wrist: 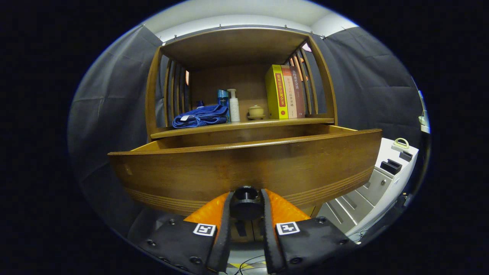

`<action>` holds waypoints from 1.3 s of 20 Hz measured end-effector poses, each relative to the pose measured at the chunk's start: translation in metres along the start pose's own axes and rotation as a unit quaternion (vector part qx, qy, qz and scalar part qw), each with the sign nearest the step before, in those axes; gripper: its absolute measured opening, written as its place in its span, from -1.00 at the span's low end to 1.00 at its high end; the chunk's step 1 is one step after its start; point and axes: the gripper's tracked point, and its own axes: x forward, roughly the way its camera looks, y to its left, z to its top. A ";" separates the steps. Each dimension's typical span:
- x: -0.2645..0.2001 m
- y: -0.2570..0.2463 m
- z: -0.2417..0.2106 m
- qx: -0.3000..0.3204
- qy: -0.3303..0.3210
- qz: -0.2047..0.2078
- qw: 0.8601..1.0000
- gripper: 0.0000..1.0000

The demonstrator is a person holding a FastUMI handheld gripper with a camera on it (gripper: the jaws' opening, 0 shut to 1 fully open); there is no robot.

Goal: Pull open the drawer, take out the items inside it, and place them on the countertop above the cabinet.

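Observation:
The wooden drawer (244, 168) stands pulled out from the cabinet, its curved front panel close ahead of me. My gripper (246, 200) is shut on the round black drawer knob (245, 202), with a finger pressed on each side of it. The drawer's inside is hidden behind the front panel. Above it runs the countertop (244, 126), which carries a folded blue cloth (199, 116), a blue bottle (223, 98), a white pump bottle (233, 105), a small lidded cup (256, 112) and three upright books (284, 91).
Slatted wooden sides and a top shelf (233, 46) frame the countertop space. A white unit with drawers (376, 183) stands low to the right of the cabinet. Cables lie on the floor below the fingers.

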 end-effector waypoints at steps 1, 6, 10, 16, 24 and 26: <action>0.000 0.000 0.001 0.002 -0.002 0.000 1.000 0.12; -0.009 0.005 0.019 0.020 -0.017 0.009 1.000 0.72; -0.040 0.009 0.118 0.013 -0.135 0.034 0.990 0.94; 0.030 0.010 0.209 0.008 -0.032 0.042 0.999 0.94; 0.133 0.004 0.129 -0.056 0.201 0.003 0.978 0.96; 0.140 0.001 0.095 -0.062 0.259 0.000 0.964 0.96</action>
